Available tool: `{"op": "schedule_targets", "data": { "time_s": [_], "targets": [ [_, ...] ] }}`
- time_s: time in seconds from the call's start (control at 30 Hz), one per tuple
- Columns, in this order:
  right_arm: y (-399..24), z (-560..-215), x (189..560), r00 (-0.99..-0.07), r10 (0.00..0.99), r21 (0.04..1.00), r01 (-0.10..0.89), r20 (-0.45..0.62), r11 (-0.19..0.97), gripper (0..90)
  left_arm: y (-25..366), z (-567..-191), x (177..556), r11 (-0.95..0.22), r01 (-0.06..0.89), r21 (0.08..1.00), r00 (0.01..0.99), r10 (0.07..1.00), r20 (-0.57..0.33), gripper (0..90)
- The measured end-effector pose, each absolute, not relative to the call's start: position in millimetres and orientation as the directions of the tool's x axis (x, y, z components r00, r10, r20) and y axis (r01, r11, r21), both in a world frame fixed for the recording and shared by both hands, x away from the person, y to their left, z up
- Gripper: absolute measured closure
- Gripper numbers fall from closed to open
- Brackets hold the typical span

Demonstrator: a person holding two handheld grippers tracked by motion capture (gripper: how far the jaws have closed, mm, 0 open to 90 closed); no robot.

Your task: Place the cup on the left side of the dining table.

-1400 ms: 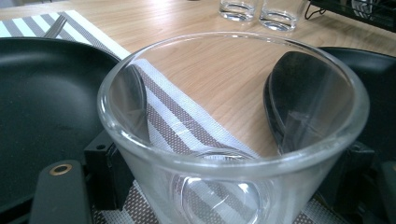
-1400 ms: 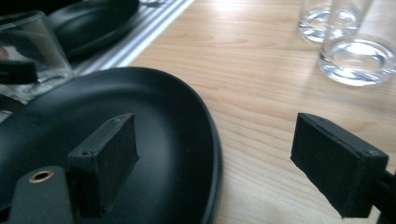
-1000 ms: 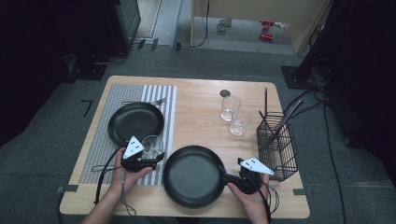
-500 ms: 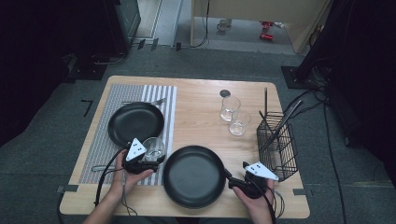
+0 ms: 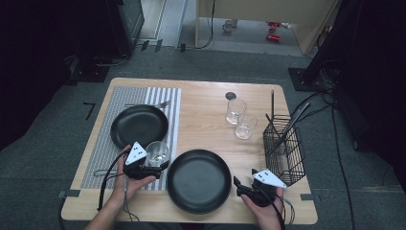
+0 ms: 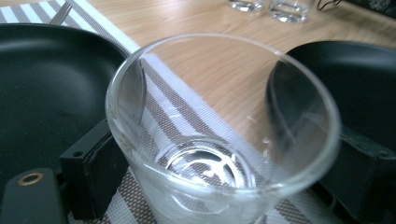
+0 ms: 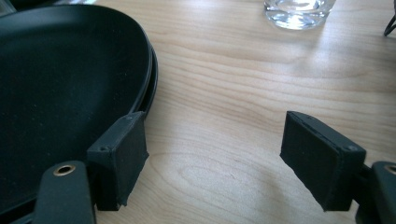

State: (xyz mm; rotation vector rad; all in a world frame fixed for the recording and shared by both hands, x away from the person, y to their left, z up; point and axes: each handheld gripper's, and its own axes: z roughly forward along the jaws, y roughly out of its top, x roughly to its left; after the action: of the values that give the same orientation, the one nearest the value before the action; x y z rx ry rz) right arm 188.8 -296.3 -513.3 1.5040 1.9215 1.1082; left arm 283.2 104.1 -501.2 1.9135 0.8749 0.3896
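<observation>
The left gripper (image 5: 152, 162) has its jaws set either side of a small clear glass (image 6: 219, 135), and they have just been opening; the pads stand at the glass's lower wall, and I cannot tell whether they press on it or have let go. The glass stands upright on the striped placemat (image 5: 103, 143), between the far black plate (image 5: 139, 125) and the near black plate (image 5: 199, 179). It looks light, stiff, slick and breakable, so I would take it low on the wall with a gentle squeeze. The right gripper (image 7: 212, 161) hangs over bare wood with its jaws apart, nothing between them, one pad just beside the near plate's rim. Both plates crowd the glass; open table (image 5: 206, 103) lies beyond, towards two more glasses (image 5: 240, 118) and the wire basket (image 5: 287, 151).
</observation>
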Motion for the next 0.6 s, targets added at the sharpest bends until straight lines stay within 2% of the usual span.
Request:
{"op": "schedule_targets", "data": {
  "time_s": [0.23, 0.6],
  "targets": [
    [-292.9, -521.6, 189.8, -0.298, 0.953, 0.783, 0.606, 0.064, 0.137, 22.2, 117.1, -497.2, 278.8, -0.266, 0.441, 0.857, 0.681, 0.722, -0.126, 9.9],
    [-289.2, -523.9, 194.7, -0.292, 0.956, 0.746, 0.646, 0.043, 0.163, 20.7, 139.8, -488.0, 256.5, -0.247, 0.444, 0.861, 0.671, 0.729, -0.136, 9.9]
  ]
}}
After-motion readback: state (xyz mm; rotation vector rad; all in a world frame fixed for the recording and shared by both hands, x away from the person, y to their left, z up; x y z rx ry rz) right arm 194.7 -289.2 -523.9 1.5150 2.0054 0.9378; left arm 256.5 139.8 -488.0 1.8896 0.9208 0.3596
